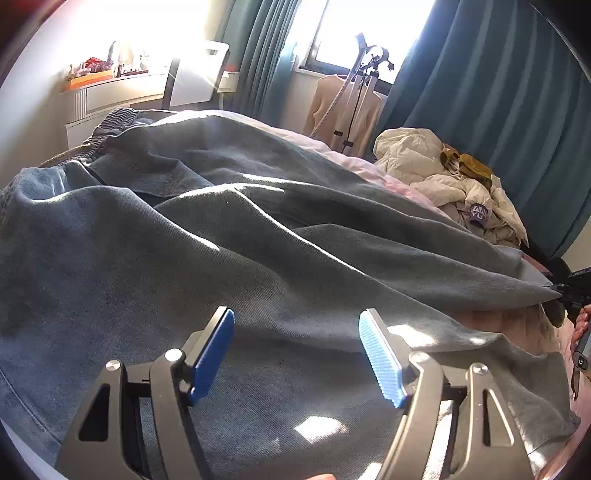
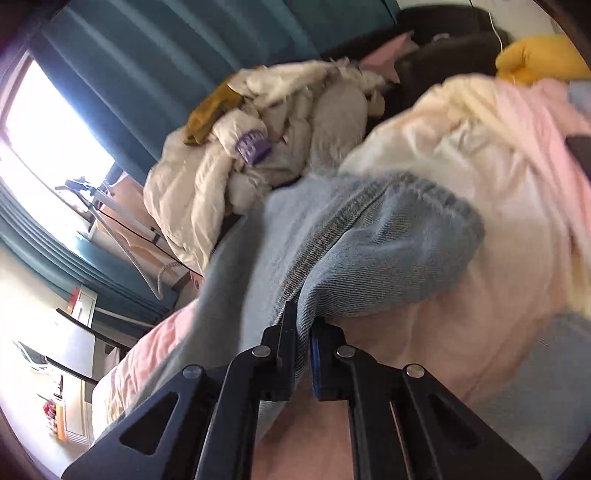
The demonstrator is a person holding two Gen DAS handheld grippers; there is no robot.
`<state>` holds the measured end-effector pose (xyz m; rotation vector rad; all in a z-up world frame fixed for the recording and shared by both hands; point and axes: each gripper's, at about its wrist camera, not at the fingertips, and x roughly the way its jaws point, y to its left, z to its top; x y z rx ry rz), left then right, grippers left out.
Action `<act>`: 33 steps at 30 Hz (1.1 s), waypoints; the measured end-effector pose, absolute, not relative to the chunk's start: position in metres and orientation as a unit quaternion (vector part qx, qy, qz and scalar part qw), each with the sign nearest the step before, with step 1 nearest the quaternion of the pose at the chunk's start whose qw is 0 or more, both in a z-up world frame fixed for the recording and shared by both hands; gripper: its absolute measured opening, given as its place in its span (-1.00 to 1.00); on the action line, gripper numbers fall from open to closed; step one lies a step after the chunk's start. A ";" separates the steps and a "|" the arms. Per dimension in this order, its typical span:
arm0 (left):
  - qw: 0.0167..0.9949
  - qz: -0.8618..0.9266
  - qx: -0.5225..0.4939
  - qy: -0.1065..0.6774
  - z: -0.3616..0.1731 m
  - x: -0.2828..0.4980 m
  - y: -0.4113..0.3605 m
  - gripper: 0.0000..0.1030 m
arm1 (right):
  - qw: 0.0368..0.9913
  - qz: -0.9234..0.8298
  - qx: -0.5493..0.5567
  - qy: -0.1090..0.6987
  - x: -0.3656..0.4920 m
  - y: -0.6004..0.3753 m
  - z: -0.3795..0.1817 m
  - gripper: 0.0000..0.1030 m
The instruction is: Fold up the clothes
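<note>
Now fold starting: jeans (image 1: 258, 229) spread across bed (image 2: 424, 325). Right gripper (image 2: 303, 334) clamped on denim hem near bed edge; left gripper (image 1: 295, 354) jaws apart, hovering over fabric, holding nothing. Next: left must pinch matching edge before lift.

Left wrist view: low and close over the rumpled blue denim garment (image 1: 258, 240) on the bed, facing the sunlit window (image 1: 354, 33) and teal curtains (image 1: 498, 110). Right wrist view: rolled sideways, very near the same denim, facing the pillows. Shared: denim, cream puffy jacket heap (image 1: 443, 177), curtains, window.
</note>
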<state>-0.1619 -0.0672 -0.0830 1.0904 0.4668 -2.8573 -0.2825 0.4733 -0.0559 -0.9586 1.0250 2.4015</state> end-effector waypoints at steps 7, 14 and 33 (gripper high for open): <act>0.019 -0.921 0.349 0.175 -0.074 -0.150 -0.079 0.40 | 0.207 0.868 -0.338 0.299 -0.232 0.456 -0.037 -0.92; 0.013 -0.922 0.347 0.168 -0.071 -0.144 -0.078 0.40 | 0.156 0.837 -0.340 0.400 -0.189 0.480 -0.087 -0.91; 0.030 -0.920 0.362 0.150 -0.083 -0.153 -0.073 0.40 | 0.144 0.803 -0.247 0.522 -0.171 0.563 -0.116 -0.60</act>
